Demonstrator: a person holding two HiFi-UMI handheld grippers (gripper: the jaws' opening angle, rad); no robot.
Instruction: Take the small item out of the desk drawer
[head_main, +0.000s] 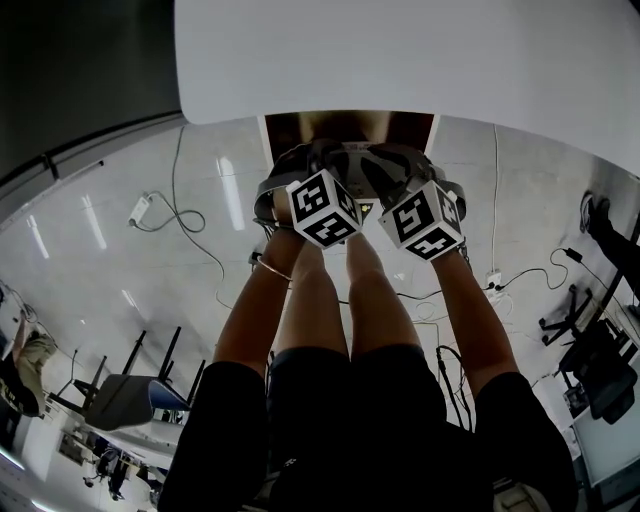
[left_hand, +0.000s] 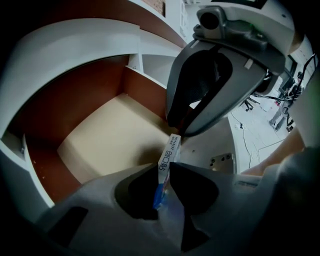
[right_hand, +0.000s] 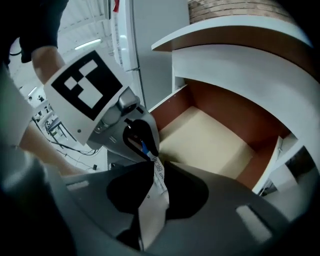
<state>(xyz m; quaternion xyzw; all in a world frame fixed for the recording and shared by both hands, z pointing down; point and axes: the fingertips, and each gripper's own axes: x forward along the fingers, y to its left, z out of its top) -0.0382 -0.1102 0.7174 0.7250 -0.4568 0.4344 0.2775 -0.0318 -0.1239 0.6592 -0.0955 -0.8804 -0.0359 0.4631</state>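
A small white-and-blue packet (left_hand: 168, 155) hangs over the open desk drawer (left_hand: 115, 135), stretched between my two grippers. My left gripper (left_hand: 162, 172) is shut on its blue end, the jaws pinching it edge-on. The right gripper (right_hand: 156, 172) stands open: the packet's white end (right_hand: 152, 205) lies between its jaws with dark gaps on both sides. Seen from the right gripper view, the left gripper (right_hand: 145, 147) holds the far end. In the head view both grippers (head_main: 315, 165) (head_main: 395, 170) sit side by side at the drawer mouth (head_main: 290, 128). The drawer's tan floor (right_hand: 210, 142) is bare.
The white desk top (head_main: 420, 60) overhangs the drawer. The drawer's brown walls (left_hand: 75, 100) close in its back and sides. Cables (head_main: 190, 215) and a power strip (head_main: 139, 209) lie on the glossy floor. Chairs stand at the right (head_main: 600, 370) and lower left (head_main: 130, 400).
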